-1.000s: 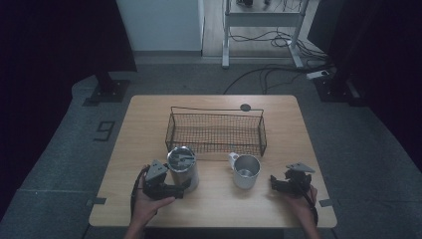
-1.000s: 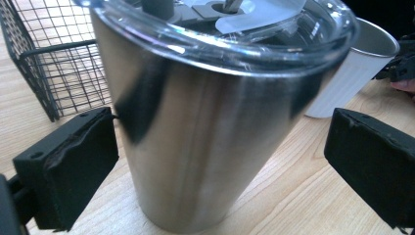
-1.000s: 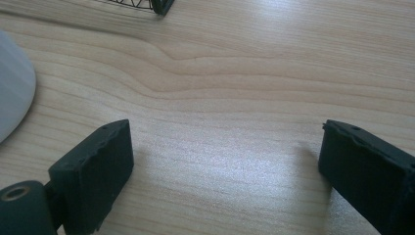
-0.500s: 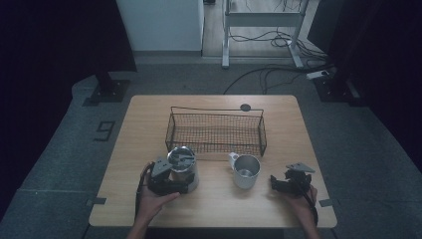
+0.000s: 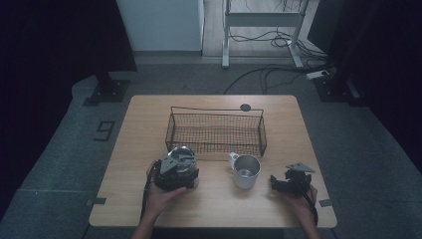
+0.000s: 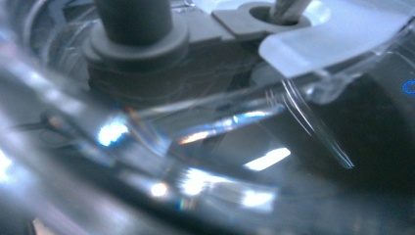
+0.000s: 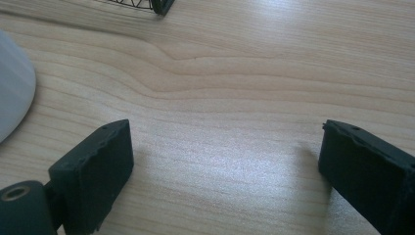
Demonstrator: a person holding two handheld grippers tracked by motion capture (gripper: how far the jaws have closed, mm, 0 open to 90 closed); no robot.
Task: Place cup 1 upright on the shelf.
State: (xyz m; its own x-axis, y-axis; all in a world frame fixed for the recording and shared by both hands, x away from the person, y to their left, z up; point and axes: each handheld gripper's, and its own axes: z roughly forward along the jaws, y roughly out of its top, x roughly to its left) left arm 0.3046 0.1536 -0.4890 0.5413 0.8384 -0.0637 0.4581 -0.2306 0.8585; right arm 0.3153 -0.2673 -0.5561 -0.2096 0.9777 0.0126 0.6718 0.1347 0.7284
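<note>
A clear round container with a grey lid (image 5: 181, 158) stands on the table's front left. My left gripper (image 5: 175, 175) is pressed up against its near side, and its jaws have just been closing. In the left gripper view the container's clear wall (image 6: 195, 147) and a grey fitting (image 6: 137, 44) sit right at the lens, hiding the jaws, so a grip cannot be confirmed. My right gripper (image 5: 276, 183) rests near the front right edge, pointing at a pale mug (image 5: 246, 172). It stands open (image 7: 225, 161) over bare wood.
A black wire basket (image 5: 216, 132) sits across the middle of the wooden table (image 5: 298, 129), just behind the container and mug; its corner (image 7: 159, 5) shows in the right gripper view, with the mug's side (image 7: 12, 98) at left. A small dark disc (image 5: 245, 107) lies at the far edge.
My left gripper has moved right and slightly down, from beside the container to right against it. The right gripper has stayed still.
</note>
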